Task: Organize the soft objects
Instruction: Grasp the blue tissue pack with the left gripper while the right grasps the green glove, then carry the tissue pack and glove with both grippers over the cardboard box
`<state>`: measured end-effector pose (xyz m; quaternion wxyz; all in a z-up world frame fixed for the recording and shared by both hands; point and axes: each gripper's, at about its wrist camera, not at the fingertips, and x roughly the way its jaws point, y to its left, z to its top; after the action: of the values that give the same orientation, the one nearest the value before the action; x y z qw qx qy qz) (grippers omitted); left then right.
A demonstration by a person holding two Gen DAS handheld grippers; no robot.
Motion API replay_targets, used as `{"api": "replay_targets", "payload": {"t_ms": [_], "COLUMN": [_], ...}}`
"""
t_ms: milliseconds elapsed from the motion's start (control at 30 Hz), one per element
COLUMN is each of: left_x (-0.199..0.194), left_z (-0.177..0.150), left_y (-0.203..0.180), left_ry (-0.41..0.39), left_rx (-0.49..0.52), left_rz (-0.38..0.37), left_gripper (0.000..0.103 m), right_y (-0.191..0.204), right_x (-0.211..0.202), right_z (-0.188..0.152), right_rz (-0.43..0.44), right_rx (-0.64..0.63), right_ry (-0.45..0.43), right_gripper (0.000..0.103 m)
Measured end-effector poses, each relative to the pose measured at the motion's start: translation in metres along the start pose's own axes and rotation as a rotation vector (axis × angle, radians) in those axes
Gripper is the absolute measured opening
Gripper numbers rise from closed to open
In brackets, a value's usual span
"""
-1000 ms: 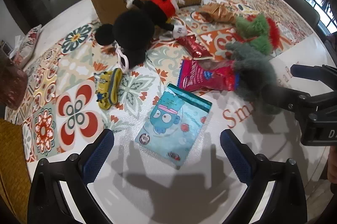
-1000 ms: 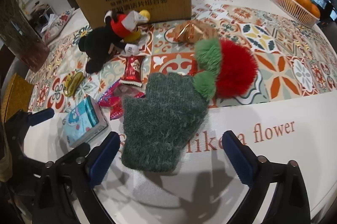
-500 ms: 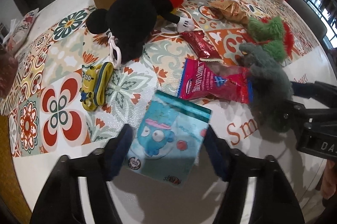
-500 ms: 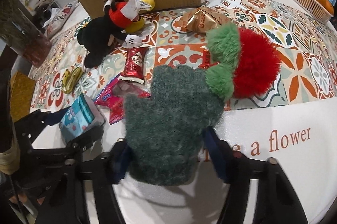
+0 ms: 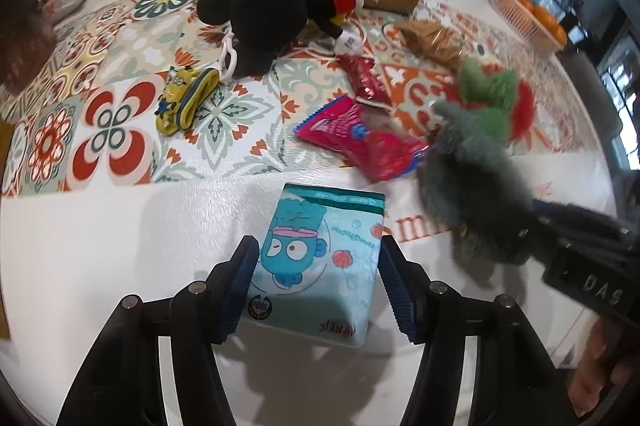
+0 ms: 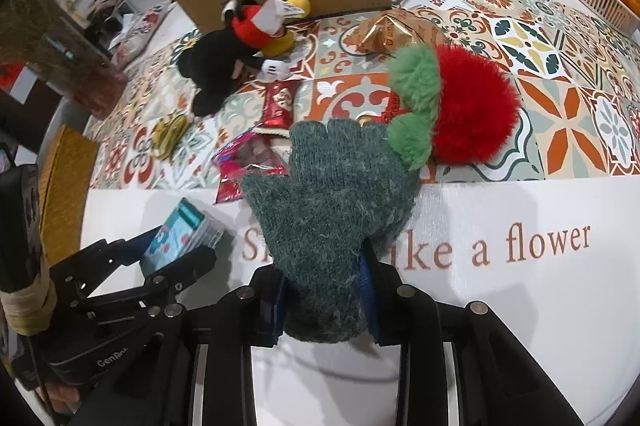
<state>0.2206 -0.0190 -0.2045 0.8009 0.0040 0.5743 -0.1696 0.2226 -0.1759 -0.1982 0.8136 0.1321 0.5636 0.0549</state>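
My right gripper (image 6: 323, 300) pinches the cuff of the dark green knit glove (image 6: 332, 209), which rests on the white tablecloth (image 6: 520, 306) beside the red and green pompom (image 6: 472, 113). My left gripper (image 5: 316, 290) clamps both sides of the blue cartoon tissue pack (image 5: 316, 262) near the pink snack bag (image 5: 360, 137).

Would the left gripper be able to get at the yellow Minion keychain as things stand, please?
Probably not yet: the left gripper is shut on the blue tissue pack. The Minion keychain lies unobstructed ahead and leftward, so setting the pack down should free it.
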Motion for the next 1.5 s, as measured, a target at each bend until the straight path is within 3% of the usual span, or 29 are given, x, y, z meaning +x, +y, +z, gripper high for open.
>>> {"api": "replay_targets", "payload": {"t_ms": [200, 433, 1067, 1500], "left_x": [-0.032, -0.068, -0.146, -0.16], "left_z": [-0.005, 0.007, 0.078, 0.136], "left_y": [-0.014, -0.023, -0.03, -0.034], "left_ry": [-0.076, -0.169, -0.484, -0.581], "left_rx": [0.003, -0.017, 0.019, 0.067], "left_rz": [0.009, 0.011, 0.076, 0.111], "left_gripper": [0.058, 0.057, 0.056, 0.055], "right_y": [0.005, 0.013, 0.035, 0.038], "right_x": [-0.025, -0.064, -0.124, -0.141], "right_z": [-0.008, -0.001, 0.062, 0.118], "right_rz": [0.052, 0.075, 0.095, 0.092], "right_rx": [-0.029, -0.068, -0.125, -0.143], "right_ry": [-0.012, -0.117, -0.394, -0.503], "right_gripper": [0.031, 0.031, 0.031, 0.031]}}
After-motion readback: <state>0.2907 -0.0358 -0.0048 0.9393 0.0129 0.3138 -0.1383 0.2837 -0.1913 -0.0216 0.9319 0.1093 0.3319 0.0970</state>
